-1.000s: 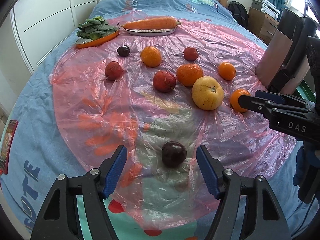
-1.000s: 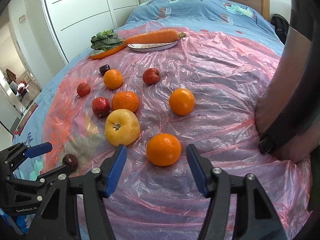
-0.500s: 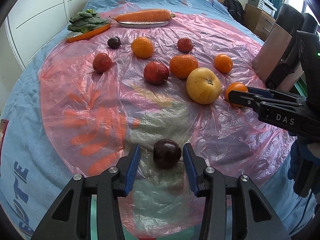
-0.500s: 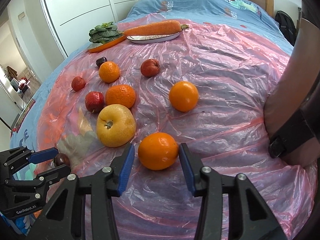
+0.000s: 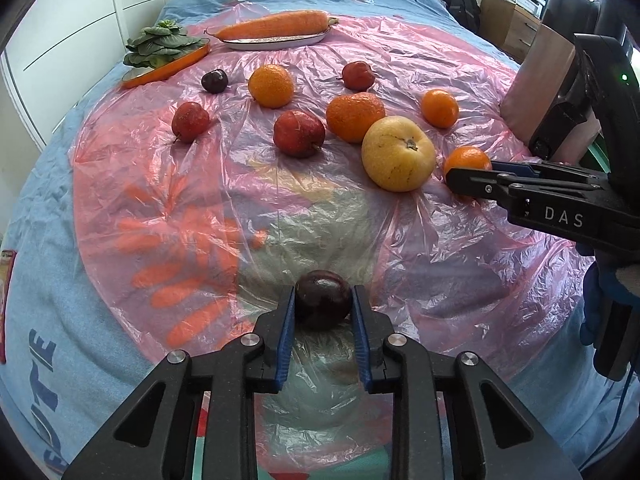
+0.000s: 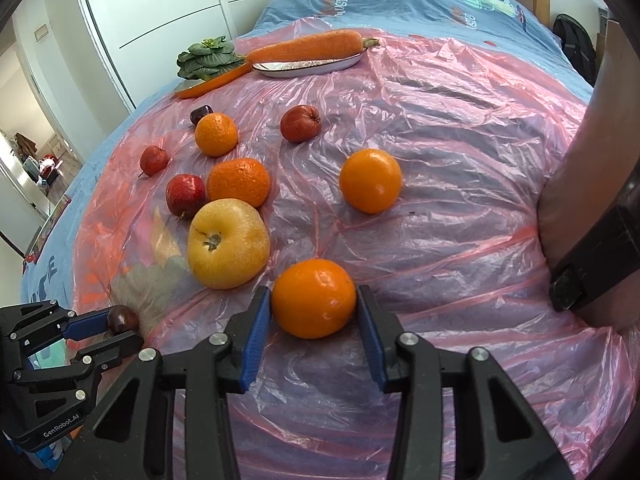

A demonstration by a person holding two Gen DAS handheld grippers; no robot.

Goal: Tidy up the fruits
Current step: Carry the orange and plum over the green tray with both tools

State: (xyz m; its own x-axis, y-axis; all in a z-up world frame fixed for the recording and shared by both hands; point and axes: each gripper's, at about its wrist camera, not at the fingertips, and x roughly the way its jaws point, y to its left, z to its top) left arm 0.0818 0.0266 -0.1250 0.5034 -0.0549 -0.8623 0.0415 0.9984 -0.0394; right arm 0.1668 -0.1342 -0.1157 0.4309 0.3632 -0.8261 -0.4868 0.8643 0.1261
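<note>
A dark plum [image 5: 322, 300] lies near the front of the pink plastic sheet [image 5: 200, 184], and my left gripper [image 5: 323, 294] is shut on it, both blue pads against its sides. Further right, my right gripper [image 6: 313, 292] is closing its jaws around an orange [image 6: 314, 298], with the pads touching it on both sides. In the right wrist view the left gripper [image 6: 120, 328] and plum [image 6: 122, 319] show at the lower left. A big yellow fruit [image 6: 228, 244], other oranges [image 6: 370, 180] and red fruits [image 6: 186, 194] lie behind.
A carrot [image 5: 272, 26] on a white plate and leafy greens [image 5: 160, 44] on an orange dish sit at the far end of the bed. A second dark plum [image 5: 215, 80] lies near them. A chair [image 5: 552, 80] stands at the right edge. White wardrobes line the left.
Both grippers went from wide open to closed around their fruit, the left on the dark plum and the right on the orange. Neither fruit has left the sheet.
</note>
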